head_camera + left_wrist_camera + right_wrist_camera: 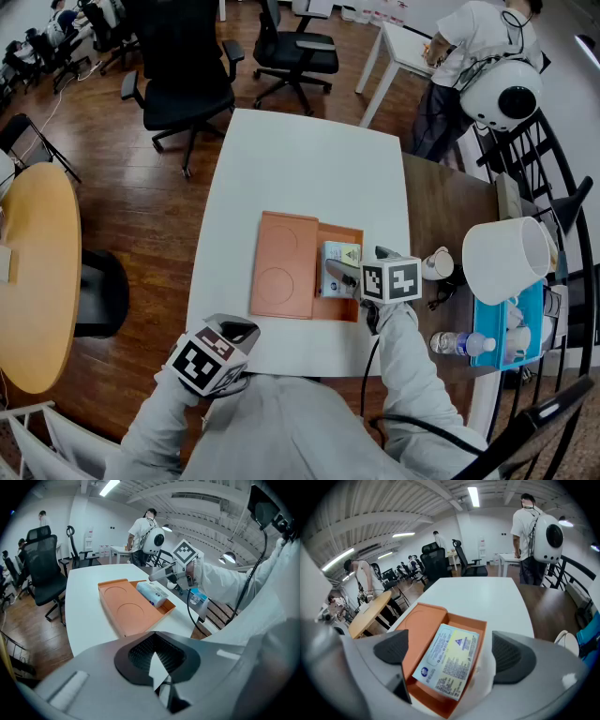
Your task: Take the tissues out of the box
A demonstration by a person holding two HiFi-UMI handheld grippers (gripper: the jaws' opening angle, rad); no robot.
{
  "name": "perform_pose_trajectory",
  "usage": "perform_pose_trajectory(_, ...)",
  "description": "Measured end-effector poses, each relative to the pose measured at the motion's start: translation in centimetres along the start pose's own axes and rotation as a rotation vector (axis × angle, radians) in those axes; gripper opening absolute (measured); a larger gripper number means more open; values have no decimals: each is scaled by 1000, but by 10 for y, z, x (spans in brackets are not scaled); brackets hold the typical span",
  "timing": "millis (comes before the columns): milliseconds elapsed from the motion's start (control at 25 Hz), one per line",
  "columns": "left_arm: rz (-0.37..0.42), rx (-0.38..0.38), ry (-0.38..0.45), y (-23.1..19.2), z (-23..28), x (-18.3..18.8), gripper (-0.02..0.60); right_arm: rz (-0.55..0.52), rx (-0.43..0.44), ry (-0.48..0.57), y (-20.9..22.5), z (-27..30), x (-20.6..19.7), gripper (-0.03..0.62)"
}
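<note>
An orange box (349,234) lies open on the white table (300,159), its lid (281,265) flat at the left. A pale blue tissue pack (342,255) lies label up in the box's base. My right gripper (337,276) hovers over the pack from the right. In the right gripper view the gripper (452,651) is open, its pads wide on either side of the pack (447,660) and not touching it. My left gripper (234,330) hangs off the table's front edge, shut and empty (154,634), facing the box (126,606) and pack (152,592).
A brown table (450,206) adjoins on the right with a white cup (438,264), a water bottle (464,344), a blue tray (520,328) and a white lampshade (506,258). Office chairs (183,75) stand behind, a round wooden table (33,272) at left, a person (469,37) at back right.
</note>
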State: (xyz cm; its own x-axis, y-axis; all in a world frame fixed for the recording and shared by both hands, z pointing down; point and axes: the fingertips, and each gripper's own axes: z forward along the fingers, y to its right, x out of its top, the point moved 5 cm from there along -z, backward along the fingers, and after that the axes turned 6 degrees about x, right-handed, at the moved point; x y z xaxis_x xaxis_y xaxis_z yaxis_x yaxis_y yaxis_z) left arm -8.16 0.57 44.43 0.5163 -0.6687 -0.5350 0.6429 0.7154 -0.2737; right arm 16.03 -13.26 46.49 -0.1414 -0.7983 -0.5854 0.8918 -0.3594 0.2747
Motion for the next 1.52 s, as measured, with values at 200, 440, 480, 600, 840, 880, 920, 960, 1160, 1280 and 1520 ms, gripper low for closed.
perform_pose_trajectory(200,-4,7,-9,-8,-1,-9,17,-8,-89,-125,9,34,-12,551)
perform_pose_trajectory(440,-19,9,-12,-11,0,-18,17,-2,-107,-174,7,55,-20,551)
perform_pose_trajectory(480,-22,10,-13,-11,0,-19,17,-15,-107,-178,6,55,-20,551)
perform_pose_trajectory(600,-26,12,-17,-9,2,-21,17,-22,-91,-195,3,59,-21,548)
perform_pose_trajectory(840,-22,21,-12,-7,-1,-22,17,8,-63,-217,-2,58,-22,454)
perform_pose_trajectory(880,-22,23,-12,-7,-2,-22,17,10,-62,-215,-2,56,-22,445)
perform_pose_trajectory(920,-21,24,-11,-6,-2,-22,17,10,-63,-210,-2,54,-22,437)
perform_pose_trajectory(960,-21,24,-11,-6,-2,-22,17,4,-68,-203,-2,51,-22,433)
perform_pose_trajectory(1160,-15,21,-6,-3,-2,-22,17,-22,-87,-124,-4,27,-13,420)
perform_pose_trajectory(1280,-5,18,-3,1,-2,-21,17,-78,-52,-36,-16,-4,9,420)
perform_pose_trajectory(1520,14,20,1,5,-3,-24,17,-467,188,51,-92,-89,33,420)
